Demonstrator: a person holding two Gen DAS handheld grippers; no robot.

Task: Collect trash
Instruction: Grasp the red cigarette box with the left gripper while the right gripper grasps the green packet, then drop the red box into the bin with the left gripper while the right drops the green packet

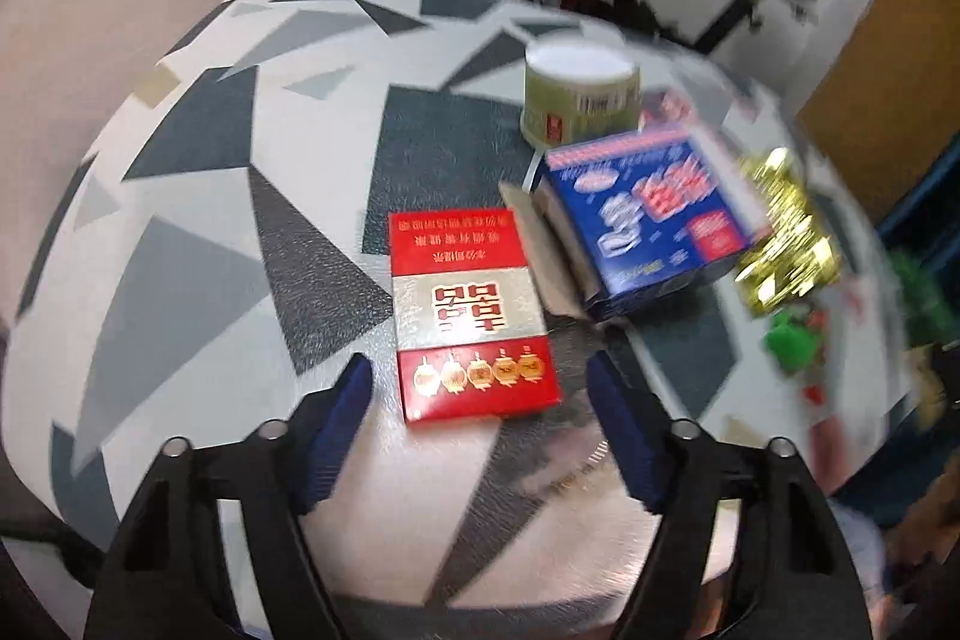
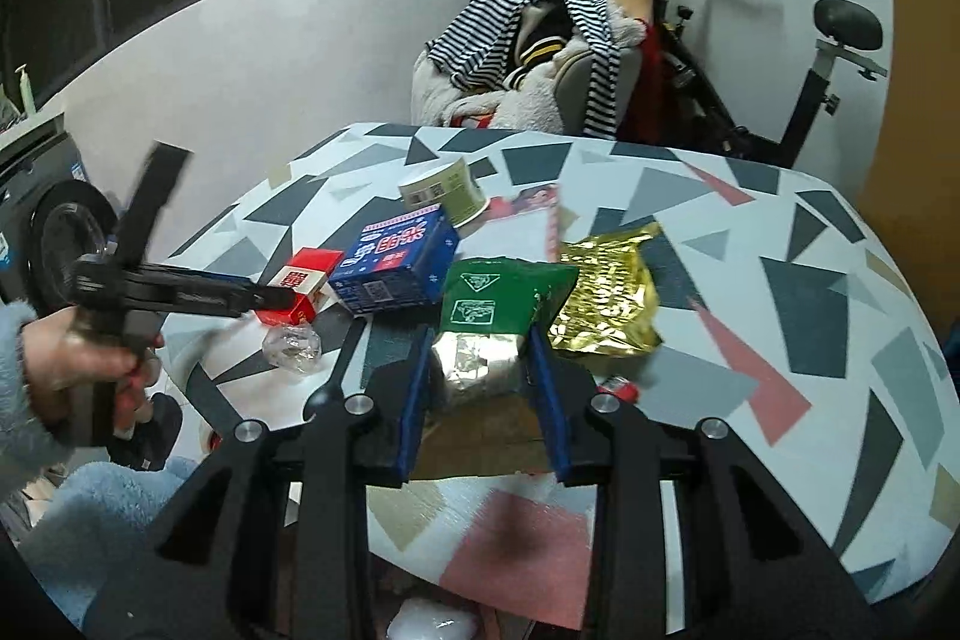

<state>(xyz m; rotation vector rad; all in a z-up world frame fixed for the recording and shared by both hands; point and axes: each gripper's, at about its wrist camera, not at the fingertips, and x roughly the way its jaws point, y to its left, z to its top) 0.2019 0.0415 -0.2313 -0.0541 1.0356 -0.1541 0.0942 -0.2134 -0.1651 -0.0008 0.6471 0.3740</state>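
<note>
Right wrist view: right gripper (image 2: 480, 340) clamping green packet (image 2: 501, 295), near end hiding behind pads. Left gripper (image 1: 480, 376) gaping, straddling red box (image 1: 471, 316) untouched; far-right clutter blurring.

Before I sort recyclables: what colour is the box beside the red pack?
Blue box, clearest in the left wrist view.

Left wrist view steep and close over table (image 1: 180, 220), right wrist view shallower, both sharing red box (image 1: 474, 316).
</note>
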